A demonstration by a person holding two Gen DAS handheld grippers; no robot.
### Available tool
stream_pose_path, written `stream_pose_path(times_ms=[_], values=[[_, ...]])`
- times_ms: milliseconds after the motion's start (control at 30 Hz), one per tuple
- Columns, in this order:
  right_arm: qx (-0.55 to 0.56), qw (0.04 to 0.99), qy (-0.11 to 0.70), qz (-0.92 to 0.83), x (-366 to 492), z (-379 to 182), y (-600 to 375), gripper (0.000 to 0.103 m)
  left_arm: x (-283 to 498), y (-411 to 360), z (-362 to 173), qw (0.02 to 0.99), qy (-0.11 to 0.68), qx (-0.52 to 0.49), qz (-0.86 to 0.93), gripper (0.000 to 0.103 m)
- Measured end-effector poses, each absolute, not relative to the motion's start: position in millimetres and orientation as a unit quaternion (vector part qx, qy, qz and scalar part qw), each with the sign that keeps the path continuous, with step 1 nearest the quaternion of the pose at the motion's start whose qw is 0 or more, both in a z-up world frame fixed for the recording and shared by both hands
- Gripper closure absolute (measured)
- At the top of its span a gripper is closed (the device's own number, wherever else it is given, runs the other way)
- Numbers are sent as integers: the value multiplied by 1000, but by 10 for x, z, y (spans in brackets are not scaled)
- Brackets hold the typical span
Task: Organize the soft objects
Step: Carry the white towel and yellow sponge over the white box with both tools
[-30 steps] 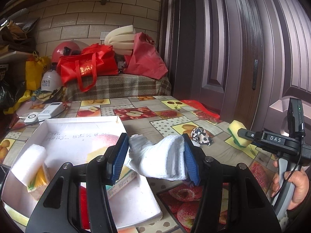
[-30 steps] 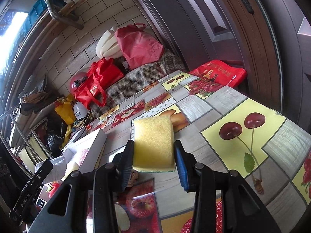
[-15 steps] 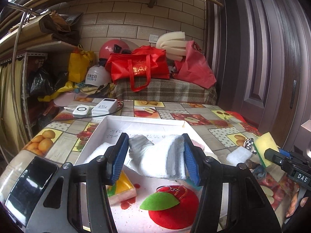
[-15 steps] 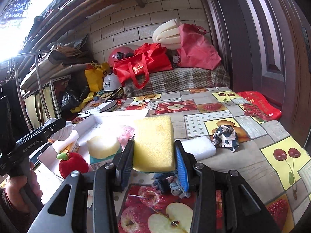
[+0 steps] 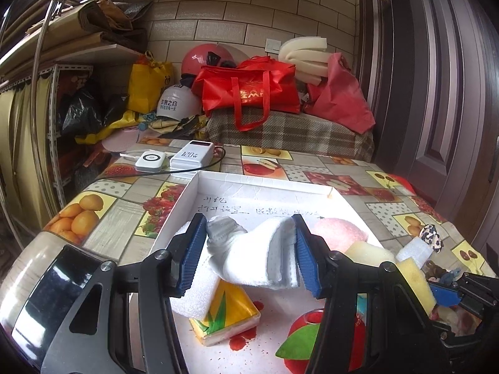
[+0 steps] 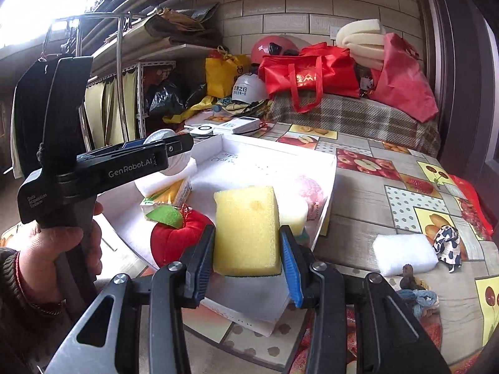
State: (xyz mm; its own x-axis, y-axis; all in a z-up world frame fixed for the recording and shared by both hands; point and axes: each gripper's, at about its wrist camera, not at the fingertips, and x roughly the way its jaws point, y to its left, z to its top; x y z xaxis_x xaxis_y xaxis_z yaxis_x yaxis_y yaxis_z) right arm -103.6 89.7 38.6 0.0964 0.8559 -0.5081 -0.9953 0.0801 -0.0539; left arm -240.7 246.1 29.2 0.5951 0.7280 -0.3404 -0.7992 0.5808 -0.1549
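Note:
My left gripper [image 5: 248, 254] is shut on a folded white sock [image 5: 255, 257], held over the white box [image 5: 259, 187]. My right gripper [image 6: 248, 269] is shut on a yellow sponge [image 6: 246, 230] at the box's [image 6: 330, 180] near right corner. Inside the box lie a red plush apple [image 6: 174, 237], a white foam block [image 5: 195, 296] on a yellow-green packet [image 5: 227, 311], a pink soft piece [image 5: 338, 233] and a pale yellow sponge [image 5: 368, 254]. In the right wrist view the left gripper's body [image 6: 124, 163], held by a hand [image 6: 59, 249], reaches over the box's left side.
On the fruit-print tablecloth right of the box lie a white foam pad [image 6: 404, 257], a black-and-white spotted cloth [image 6: 449, 246] and a blue-brown knitted piece [image 6: 416, 299]. White power banks [image 5: 174, 159] sit beyond the box. Red bags [image 5: 249, 90] and helmets stand behind the table; a door is at right.
Both grippers swung left from the table's right side to over the box, each keeping its load. The right gripper rolled back to level.

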Motion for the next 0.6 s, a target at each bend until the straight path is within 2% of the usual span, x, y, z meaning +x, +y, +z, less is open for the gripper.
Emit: stream_pose_path(times_ms=[300, 600], values=[[-190, 706, 266, 628, -836, 238, 1253, 63, -2380, 2590, 283, 875, 128, -152, 440, 48], [-199, 723, 228, 621, -1025, 296, 1582, 63, -2265, 2567, 298, 869, 144, -121, 458, 48]])
